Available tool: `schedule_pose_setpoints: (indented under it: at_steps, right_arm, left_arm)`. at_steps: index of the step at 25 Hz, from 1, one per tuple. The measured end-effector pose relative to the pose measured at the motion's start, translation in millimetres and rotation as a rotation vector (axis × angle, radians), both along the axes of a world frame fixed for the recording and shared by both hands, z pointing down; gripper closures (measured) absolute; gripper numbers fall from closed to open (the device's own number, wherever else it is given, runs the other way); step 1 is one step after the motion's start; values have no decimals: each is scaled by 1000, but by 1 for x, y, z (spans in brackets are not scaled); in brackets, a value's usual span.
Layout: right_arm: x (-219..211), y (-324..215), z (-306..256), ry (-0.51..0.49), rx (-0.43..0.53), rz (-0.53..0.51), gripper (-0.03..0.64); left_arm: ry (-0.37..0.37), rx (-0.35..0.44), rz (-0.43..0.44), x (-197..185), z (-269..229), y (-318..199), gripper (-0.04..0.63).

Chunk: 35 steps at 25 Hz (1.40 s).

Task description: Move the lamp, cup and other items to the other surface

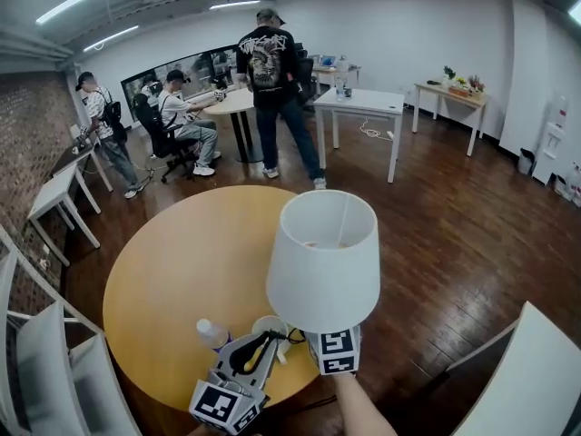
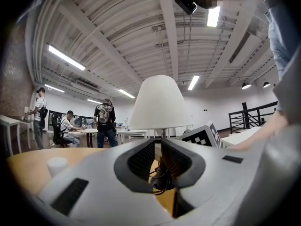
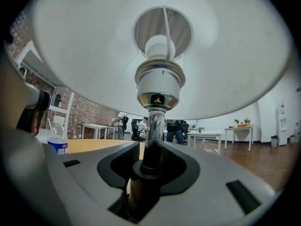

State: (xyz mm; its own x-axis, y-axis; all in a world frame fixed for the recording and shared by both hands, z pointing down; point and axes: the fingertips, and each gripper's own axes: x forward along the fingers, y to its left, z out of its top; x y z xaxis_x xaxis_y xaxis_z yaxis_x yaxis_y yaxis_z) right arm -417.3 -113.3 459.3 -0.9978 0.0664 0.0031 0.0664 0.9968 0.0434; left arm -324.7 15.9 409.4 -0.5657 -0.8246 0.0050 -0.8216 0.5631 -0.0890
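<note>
Lamp [image 1: 323, 260], white shade, upright over the near edge of the round wooden tabletop [image 1: 182, 262]. Stem pinched in the right gripper [image 3: 149, 167]. Black cord [image 2: 160, 180] bunched between the nearly closed jaws of the left gripper [image 2: 159, 166]. Cup [image 1: 269, 327] just beside the lamp's foot. Capped bottle [image 1: 212, 334] near, to its left.

Dark wood floor [image 1: 454, 234], white desks [image 1: 360, 101]

White lampshade [image 1: 323, 262], honey-yellow table [image 1: 182, 271]
</note>
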Motion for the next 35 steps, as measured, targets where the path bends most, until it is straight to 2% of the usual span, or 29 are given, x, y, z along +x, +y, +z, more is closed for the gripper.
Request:
schedule_pose_setpoints:
  at_steps: [8,14,19,25,28,31,35]
  right_arm:
    - [-11,-10,4,-69,-23,1,492]
    - [-10,-25,-36,-185,-23,0,494]
    - [-32,-36,-59,-223,2,-6,494]
    - [-49,-34,3,-136,26,9,495]
    - [-54,-24,12,-115,41,-9,497]
    - [-64,-15,47,-77,43,-39,495]
    - [-65,3,53,-95,112,-84,494]
  left_arm:
    - [58,-34,29,8,14,-5,540]
    - [66,-49,7,0,19,-13,539]
    - [76,-46,7,-3,18,-27,540]
    - [63,-69,-15,-13,30,-31,538]
    - [40,-75,-23,-19,32,-31,540]
    - [22,-74,-22,-21,34,-32,539]
    - [16,-82,-16,-19,39,-31,539]
